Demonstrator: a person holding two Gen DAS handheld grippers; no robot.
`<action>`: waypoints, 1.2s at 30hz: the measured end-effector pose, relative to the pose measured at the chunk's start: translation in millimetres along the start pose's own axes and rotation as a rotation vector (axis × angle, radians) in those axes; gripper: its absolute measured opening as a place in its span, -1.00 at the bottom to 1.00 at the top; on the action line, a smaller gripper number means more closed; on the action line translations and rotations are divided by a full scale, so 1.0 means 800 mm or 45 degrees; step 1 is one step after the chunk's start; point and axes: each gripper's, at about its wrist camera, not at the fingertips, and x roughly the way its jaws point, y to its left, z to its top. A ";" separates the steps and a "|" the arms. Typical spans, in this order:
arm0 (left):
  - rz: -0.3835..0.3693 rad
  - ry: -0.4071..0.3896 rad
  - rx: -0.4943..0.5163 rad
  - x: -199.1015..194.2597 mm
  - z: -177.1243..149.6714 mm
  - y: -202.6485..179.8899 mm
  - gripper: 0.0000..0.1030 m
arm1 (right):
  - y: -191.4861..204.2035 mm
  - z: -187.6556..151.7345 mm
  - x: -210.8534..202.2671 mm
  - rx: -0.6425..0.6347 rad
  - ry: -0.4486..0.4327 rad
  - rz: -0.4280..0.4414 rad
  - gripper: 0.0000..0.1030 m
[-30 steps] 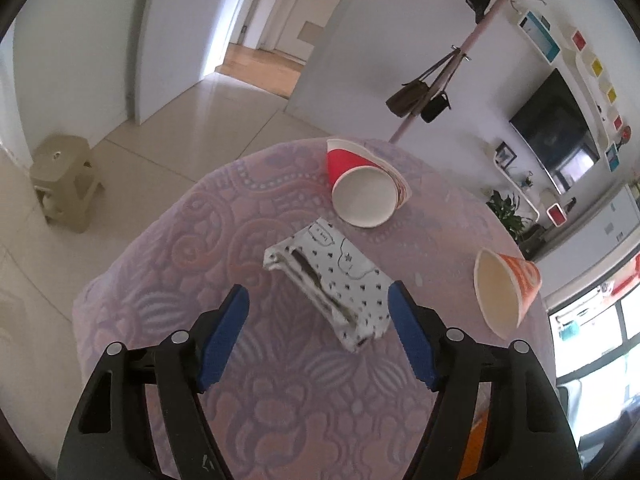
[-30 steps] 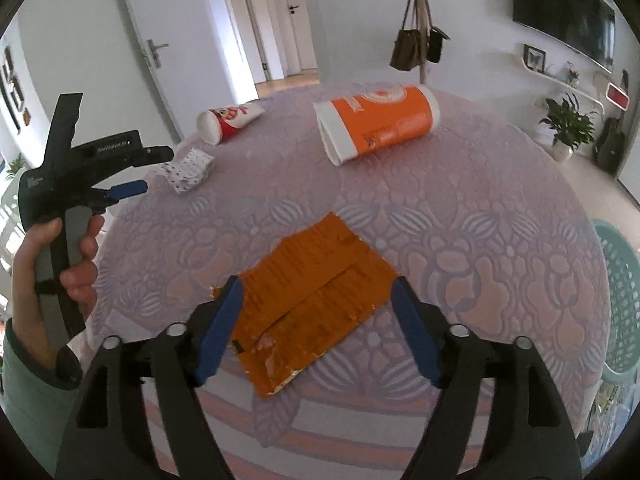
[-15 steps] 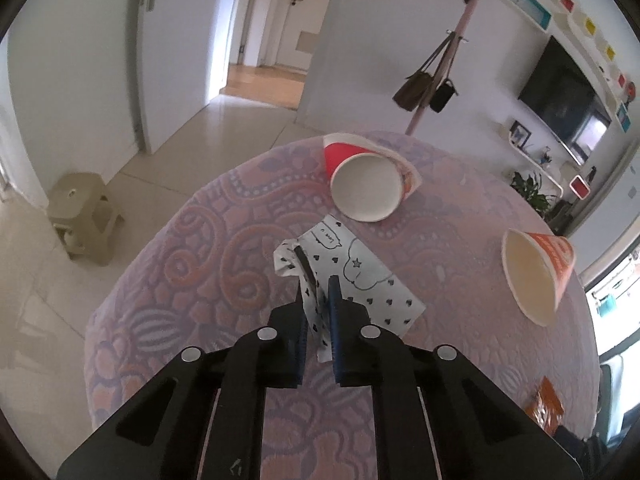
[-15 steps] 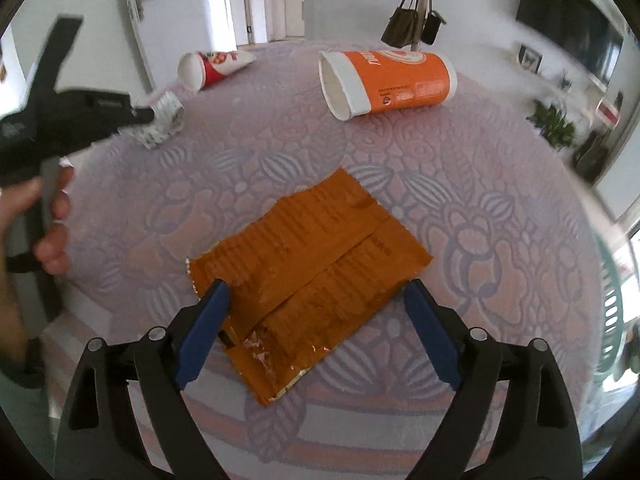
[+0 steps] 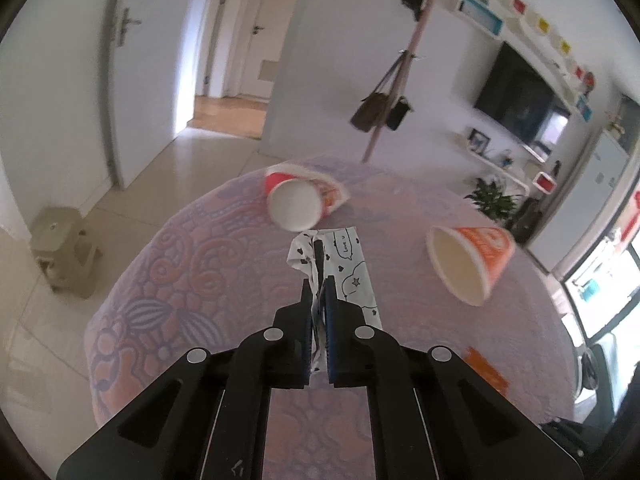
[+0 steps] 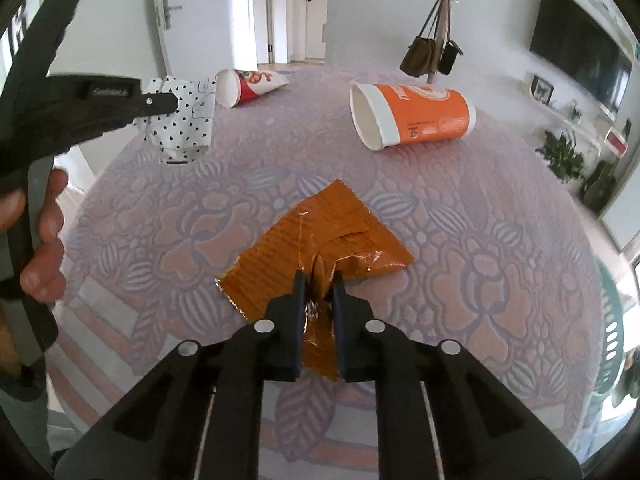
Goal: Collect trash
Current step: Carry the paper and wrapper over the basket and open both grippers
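Observation:
My left gripper (image 5: 319,286) is shut on a white wrapper with black hearts (image 5: 349,268) and holds it lifted above the round table; the same wrapper (image 6: 182,126) hangs from that gripper in the right wrist view. My right gripper (image 6: 318,280) is shut on an orange foil wrapper (image 6: 320,236) that crumples up from the tablecloth. A red paper cup (image 5: 298,202) and an orange paper cup (image 5: 468,258) lie on their sides farther back. They also show in the right wrist view: the red cup (image 6: 250,84) and the orange cup (image 6: 412,118).
The table has a purple patterned cloth (image 6: 480,208). A green basket (image 6: 612,328) stands past the table's right edge. A small beige stool (image 5: 60,244) stands on the floor at left. A coat stand with bags (image 5: 394,96) rises behind the table.
Both grippers went from open to shut. The left one closed on the heart-patterned wrapper and lifted it. The right one moved down and closed on the orange wrapper, crumpling it.

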 end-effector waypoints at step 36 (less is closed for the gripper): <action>-0.553 0.104 0.503 0.060 -0.020 -0.345 -0.93 | -0.325 -0.037 -0.160 0.593 -0.351 -0.429 -0.84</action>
